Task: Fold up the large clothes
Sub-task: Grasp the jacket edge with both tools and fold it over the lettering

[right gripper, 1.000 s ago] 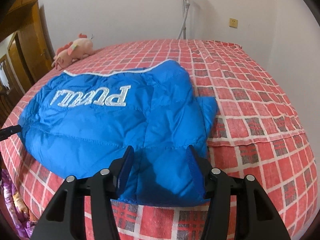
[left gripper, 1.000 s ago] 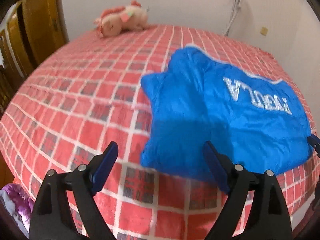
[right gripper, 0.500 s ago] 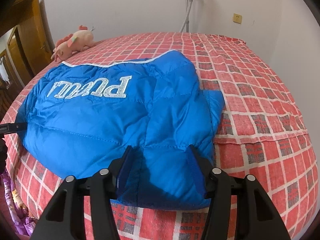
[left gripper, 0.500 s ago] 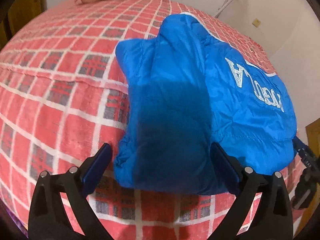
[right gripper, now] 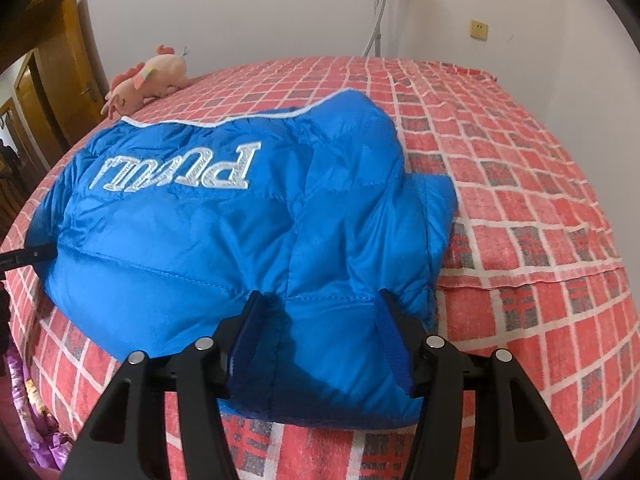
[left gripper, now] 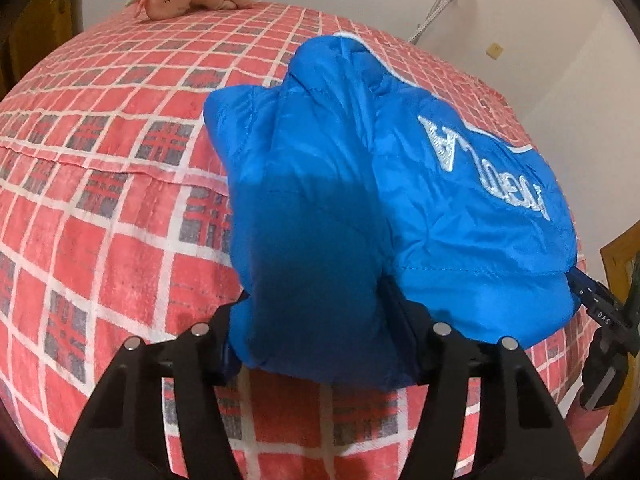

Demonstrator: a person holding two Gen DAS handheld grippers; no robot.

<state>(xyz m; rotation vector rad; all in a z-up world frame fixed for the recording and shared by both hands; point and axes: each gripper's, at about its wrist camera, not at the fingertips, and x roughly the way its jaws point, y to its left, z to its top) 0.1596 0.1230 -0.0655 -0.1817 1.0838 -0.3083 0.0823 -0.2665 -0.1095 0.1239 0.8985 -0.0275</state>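
A blue puffer jacket [left gripper: 400, 168] with white lettering lies folded on a bed with a red checked cover [left gripper: 100, 200]. My left gripper [left gripper: 316, 296] straddles the jacket's near left corner; its jaws are closing, with bunched fabric filling the gap and the pads pressing into it. In the right wrist view, the jacket [right gripper: 200, 232] spreads to the left and my right gripper [right gripper: 320, 298] is shut on its near right corner. The right gripper's tip [left gripper: 596, 304] shows at the jacket's far edge in the left view. The left gripper's tip [right gripper: 24, 258] shows likewise in the right view.
A pink plush toy [right gripper: 148, 76] lies at the far side of the bed. A wooden door [right gripper: 60, 80] stands at the left, and a white pole [right gripper: 378, 8] leans on the back wall. Purple cloth [right gripper: 36, 432] lies on the floor beside the bed's near edge.
My left gripper came down and forward over the jacket's corner and its jaws narrowed around the fabric. The right gripper kept its grip and place.
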